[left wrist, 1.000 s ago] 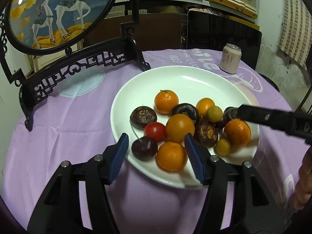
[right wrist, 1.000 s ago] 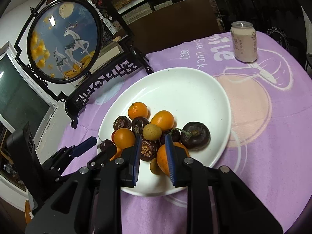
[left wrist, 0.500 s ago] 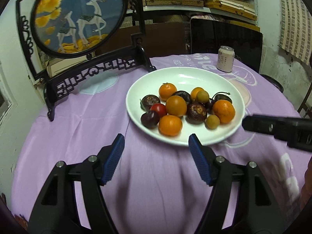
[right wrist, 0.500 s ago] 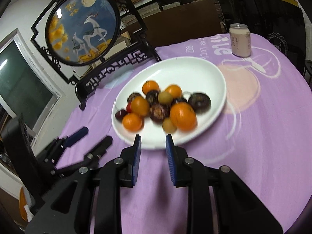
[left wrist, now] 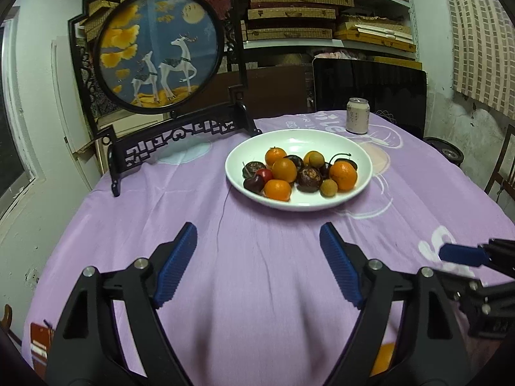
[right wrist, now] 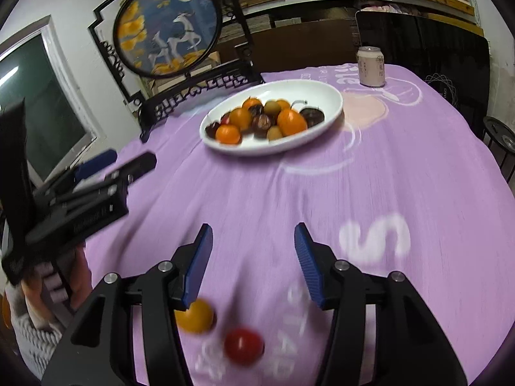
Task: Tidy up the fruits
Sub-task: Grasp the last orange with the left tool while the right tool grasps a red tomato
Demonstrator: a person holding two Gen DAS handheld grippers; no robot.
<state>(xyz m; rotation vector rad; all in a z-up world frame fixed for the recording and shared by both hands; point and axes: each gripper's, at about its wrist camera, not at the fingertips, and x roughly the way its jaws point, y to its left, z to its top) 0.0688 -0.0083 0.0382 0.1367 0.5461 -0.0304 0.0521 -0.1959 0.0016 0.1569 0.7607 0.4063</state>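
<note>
A white plate (left wrist: 322, 204) (right wrist: 331, 96) sits mid-table and holds several fruits: oranges (left wrist: 343, 175), dark purple fruits (left wrist: 309, 178), a red one (left wrist: 266, 174) and small yellow-brown ones (left wrist: 329, 188). My left gripper (left wrist: 257, 260) is open and empty over bare cloth, well short of the plate. My right gripper (right wrist: 254, 257) is open and empty near the table's front. Under it lie a loose yellow-orange fruit (right wrist: 195, 316) and a red fruit (right wrist: 244, 344) on the cloth. The right gripper also shows in the left wrist view (left wrist: 463, 254).
A purple tablecloth (left wrist: 257, 289) covers the round table. A black-framed round deer screen (left wrist: 161, 51) stands at the back left. A drinks can (left wrist: 357, 115) stands behind the plate. A dark chair back (left wrist: 370, 87) and shelves lie beyond the table.
Both grippers have pulled back from the plate toward the table's front. The right gripper's jaws have opened wide. Two loose fruits have come into the right wrist view.
</note>
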